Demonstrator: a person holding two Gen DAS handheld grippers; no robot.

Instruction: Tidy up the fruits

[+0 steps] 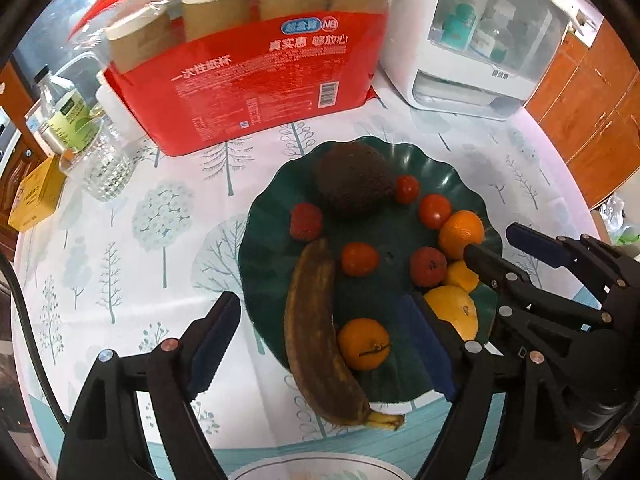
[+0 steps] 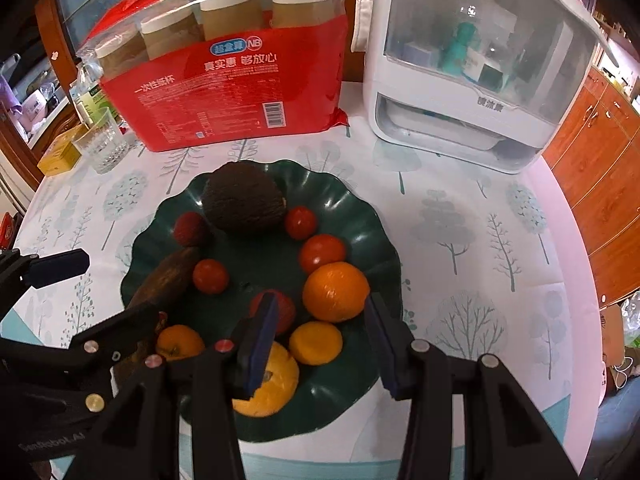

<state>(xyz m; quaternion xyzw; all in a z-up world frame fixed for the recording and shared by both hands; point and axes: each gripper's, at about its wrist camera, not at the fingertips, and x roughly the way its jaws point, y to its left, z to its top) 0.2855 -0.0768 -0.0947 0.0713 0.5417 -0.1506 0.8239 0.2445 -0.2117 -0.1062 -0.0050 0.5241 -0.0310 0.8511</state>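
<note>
A dark green scalloped plate (image 1: 448, 172) (image 2: 360, 216) holds an avocado (image 1: 352, 178) (image 2: 242, 198), a brown overripe banana (image 1: 316, 332) (image 2: 168, 278), several small tomatoes (image 1: 434, 210) (image 2: 322, 253), oranges (image 1: 460, 234) (image 2: 335, 292), a lemon (image 1: 454, 310) (image 2: 268, 384) and a strawberry (image 1: 306, 222) (image 2: 191, 228). My left gripper (image 1: 320, 344) is open, straddling the banana and a small orange (image 1: 363, 344). My right gripper (image 2: 320, 344) is open, above the plate's near right side, close to the large orange; it also shows in the left wrist view (image 1: 496, 246).
A red pack of paper cups (image 1: 256, 68) (image 2: 224, 68) and a white appliance (image 1: 476, 36) (image 2: 476, 64) stand behind the plate. A glass (image 1: 106, 168) (image 2: 102, 142), a bottle (image 1: 66, 116) and a yellow box (image 1: 36, 198) are at the left. A white plate rim (image 1: 320, 468) lies near me.
</note>
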